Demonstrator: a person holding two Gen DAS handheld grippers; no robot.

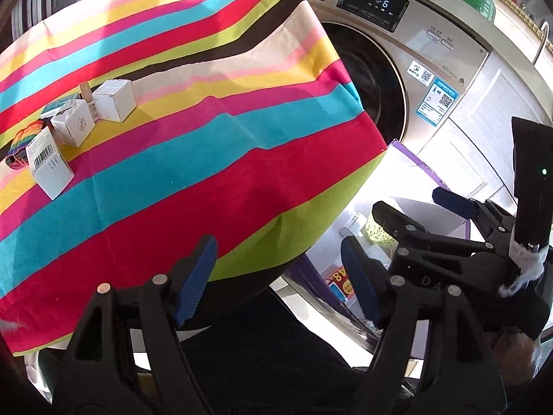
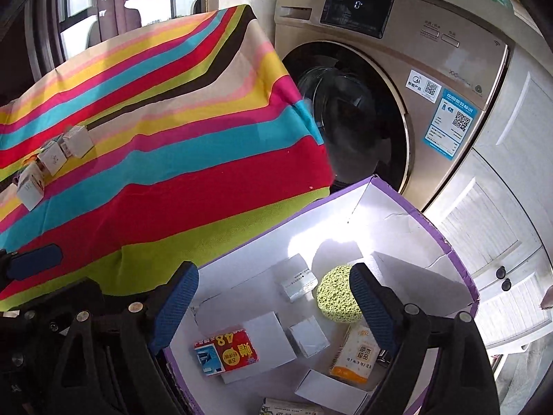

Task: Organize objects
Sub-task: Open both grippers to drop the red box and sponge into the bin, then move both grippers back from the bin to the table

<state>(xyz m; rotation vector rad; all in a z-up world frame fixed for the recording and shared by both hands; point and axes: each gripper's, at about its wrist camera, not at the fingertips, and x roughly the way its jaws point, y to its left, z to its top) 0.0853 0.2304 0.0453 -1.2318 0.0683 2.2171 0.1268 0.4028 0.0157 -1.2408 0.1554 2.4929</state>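
While spread, right fingers [image 2: 375, 306] flank sponge [image 2: 337, 294], purple box [image 2: 459, 266]

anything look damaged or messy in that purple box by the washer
Yes. The purple box has a torn, creased wall on its right side, near the rim. Inside, the small cartons, the green sponge and the red packet lie jumbled at odd angles, not stacked.

Striped tablecloth [image 1: 214, 159] covers table; white boxes [image 1: 114, 100] cluster at left.
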